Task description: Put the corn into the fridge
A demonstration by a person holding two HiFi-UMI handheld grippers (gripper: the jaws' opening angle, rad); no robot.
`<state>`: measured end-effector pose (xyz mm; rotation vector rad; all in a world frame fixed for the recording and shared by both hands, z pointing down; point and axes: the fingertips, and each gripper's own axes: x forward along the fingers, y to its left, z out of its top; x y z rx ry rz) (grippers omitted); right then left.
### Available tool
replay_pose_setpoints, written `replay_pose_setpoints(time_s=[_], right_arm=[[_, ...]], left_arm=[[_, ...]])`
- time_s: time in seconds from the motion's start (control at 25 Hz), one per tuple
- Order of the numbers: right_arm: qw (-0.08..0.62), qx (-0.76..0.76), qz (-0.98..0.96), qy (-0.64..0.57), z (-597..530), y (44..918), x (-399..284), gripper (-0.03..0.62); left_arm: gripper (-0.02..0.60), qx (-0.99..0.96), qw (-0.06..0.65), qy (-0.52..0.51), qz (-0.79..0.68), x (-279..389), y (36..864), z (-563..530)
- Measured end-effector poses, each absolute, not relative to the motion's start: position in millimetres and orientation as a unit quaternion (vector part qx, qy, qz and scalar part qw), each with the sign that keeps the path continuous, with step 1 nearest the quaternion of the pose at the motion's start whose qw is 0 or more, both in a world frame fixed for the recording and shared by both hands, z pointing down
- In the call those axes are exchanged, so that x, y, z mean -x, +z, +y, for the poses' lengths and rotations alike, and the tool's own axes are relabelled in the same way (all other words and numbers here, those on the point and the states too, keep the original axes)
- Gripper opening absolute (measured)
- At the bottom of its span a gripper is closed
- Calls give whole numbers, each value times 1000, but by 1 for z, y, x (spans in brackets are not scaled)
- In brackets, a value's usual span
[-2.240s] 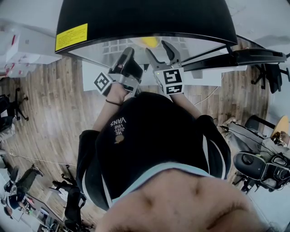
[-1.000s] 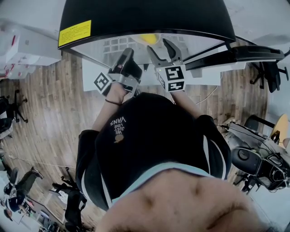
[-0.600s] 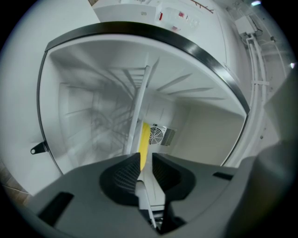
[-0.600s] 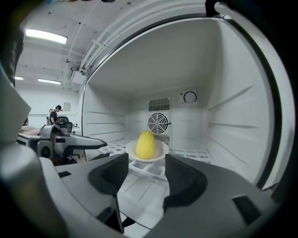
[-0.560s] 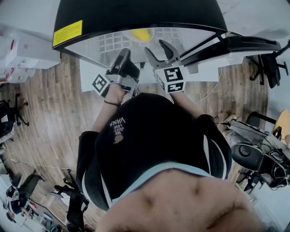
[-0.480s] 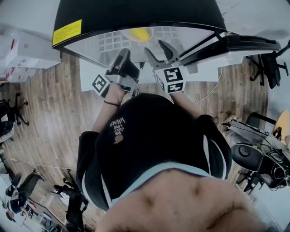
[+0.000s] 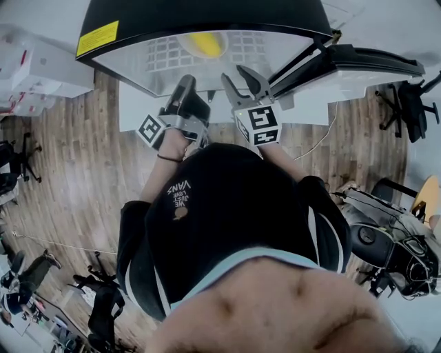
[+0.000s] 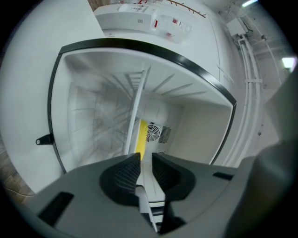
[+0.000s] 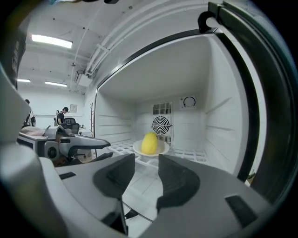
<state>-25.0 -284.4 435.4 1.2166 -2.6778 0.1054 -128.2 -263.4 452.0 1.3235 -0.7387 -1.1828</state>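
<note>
- The corn (image 7: 204,43) lay on a white plate (image 9: 164,148) on the wire shelf (image 9: 191,153) inside the open fridge (image 7: 207,17), at the top centre of the head view. It was deep inside, just in front of the round fan (image 9: 160,125) on the back wall.
- The right gripper (image 9: 146,160) sat at the lower centre of its own view, well short of the plate. Its jaws had just been closing, they stood partly apart, and nothing was between them.
- The left gripper (image 8: 146,160) showed only a narrow gap between its 2 jaws, and that gap was empty too.
- The corn looked delivered, with the door (image 7: 358,65) at the upper right of the head view left to shut.
- Risks from here, as I judged them:
  - a jaw could catch the shelf's front edge and jolt the plate
  - a hard swing of the door could shake the rounded corn off its shallow plate
</note>
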Motion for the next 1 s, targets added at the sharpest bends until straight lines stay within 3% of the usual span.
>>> replay_pose_setpoints(time_s=[0.52, 1.0], right_arm=[[93, -369, -924, 23, -258, 436, 0, 34], [90, -345, -934, 27, -238, 441, -17, 17]], left_arm=[[60, -575, 528, -512, -358, 106, 448, -237], [58, -675, 425, -426, -427, 87, 431, -219]])
